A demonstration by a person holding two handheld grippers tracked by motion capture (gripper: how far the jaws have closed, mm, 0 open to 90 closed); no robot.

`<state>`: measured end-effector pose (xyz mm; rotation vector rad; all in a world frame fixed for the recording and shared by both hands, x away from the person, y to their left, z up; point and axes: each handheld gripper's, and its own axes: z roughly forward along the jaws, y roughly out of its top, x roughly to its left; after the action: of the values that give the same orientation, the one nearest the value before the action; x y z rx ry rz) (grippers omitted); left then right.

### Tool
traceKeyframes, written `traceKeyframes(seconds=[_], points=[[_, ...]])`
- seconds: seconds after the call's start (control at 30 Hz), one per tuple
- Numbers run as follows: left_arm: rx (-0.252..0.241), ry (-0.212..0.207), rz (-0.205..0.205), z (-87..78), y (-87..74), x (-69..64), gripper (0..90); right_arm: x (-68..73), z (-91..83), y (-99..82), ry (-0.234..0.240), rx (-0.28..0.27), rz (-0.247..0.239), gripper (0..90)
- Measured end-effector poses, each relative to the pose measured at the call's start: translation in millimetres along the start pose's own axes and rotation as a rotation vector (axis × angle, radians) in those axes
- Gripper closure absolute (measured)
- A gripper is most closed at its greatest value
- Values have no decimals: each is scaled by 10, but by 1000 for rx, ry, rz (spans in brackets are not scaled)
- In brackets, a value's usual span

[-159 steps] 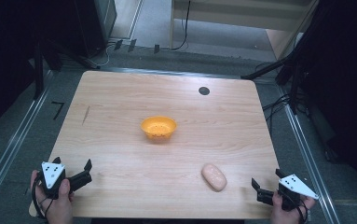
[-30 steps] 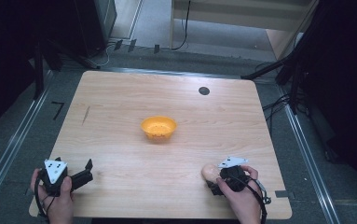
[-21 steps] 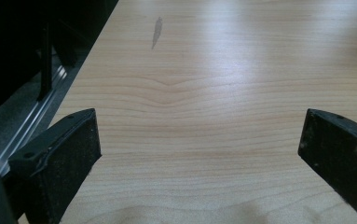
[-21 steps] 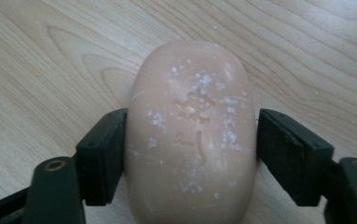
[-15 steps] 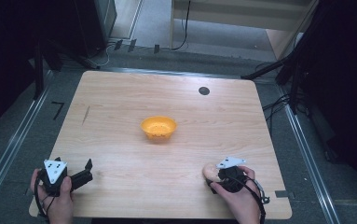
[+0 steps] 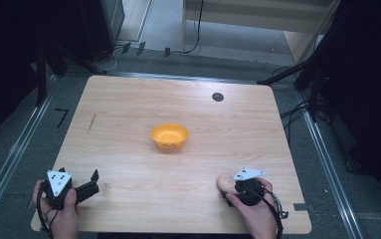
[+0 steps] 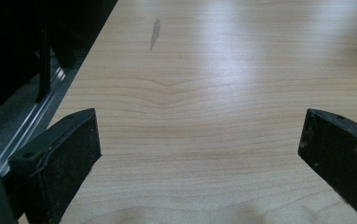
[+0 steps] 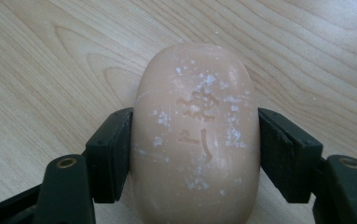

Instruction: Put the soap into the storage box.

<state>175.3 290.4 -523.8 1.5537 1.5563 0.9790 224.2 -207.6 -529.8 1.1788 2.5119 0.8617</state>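
Now soap bar (image 8: 195, 135) betw. R tongs (image 8: 195, 156)

Left hand-held gripper (image 6: 91, 182) agape, right hand-held gripper (image 8: 195, 154) clamped.

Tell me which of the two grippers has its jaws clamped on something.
The right gripper: its jaws press both sides of the pale pink soap bar. The left gripper has its jaws spread wide over bare table.

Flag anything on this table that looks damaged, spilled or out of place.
The pink soap bar, clamped in the right gripper, is scuffed and flecked with white. A dark smear marks the table near its left edge. The orange bowl sits upright; nothing is spilled.
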Motion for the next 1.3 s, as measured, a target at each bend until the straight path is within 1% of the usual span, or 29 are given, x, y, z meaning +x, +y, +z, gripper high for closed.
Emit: traceKeyframes(seconds=[0.1, 0.33, 0.4, 0.43, 0.53, 0.57, 0.63, 0.67, 0.77, 0.97, 1.07, 1.17, 1.27, 1.3], points=[[1, -3, 2, 0, 0, -3, 0, -11, -4, -9, 8, -3, -13, 334], [2, -5, 4, -1, 0, -3, 0, -25, -9, -15, 22, -3, -21, 335], [2, -3, 5, -1, 1, -5, 0, -35, -8, -3, 24, 4, -37, 336], [2, -3, 6, -2, 1, -6, 0, -35, -8, -3, 24, 4, -37, 336], [2, -6, 6, 1, 1, -4, 0, -36, -17, 18, 31, 16, -66, 336], [3, -6, 6, 0, 1, -5, 0, -36, -33, 40, 42, 20, -76, 336], [2, -8, 6, 0, 1, -3, 0, -38, -39, 48, 46, 20, -81, 336], [3, -7, 5, 0, 1, -3, 0, -49, -46, 61, 56, 16, -98, 336], [2, -10, 3, 2, 1, 0, 0, -61, -78, 103, 80, 19, -125, 336], [0, -16, 1, 2, 0, 4, 0, -93, -119, 179, 96, 4, -153, 336], [2, -13, 5, 1, 1, -1, 0, -93, -127, 231, 99, 6, -165, 336], [0, -16, 1, 0, 0, 4, 0, -99, -130, 293, 99, 11, -190, 336], [-1, -16, 2, -2, -1, 0, 0, -108, -126, 351, 103, 7, -203, 336], [2, -17, 7, -5, -1, 0, 0, -106, -127, 371, 105, 9, -198, 336]])
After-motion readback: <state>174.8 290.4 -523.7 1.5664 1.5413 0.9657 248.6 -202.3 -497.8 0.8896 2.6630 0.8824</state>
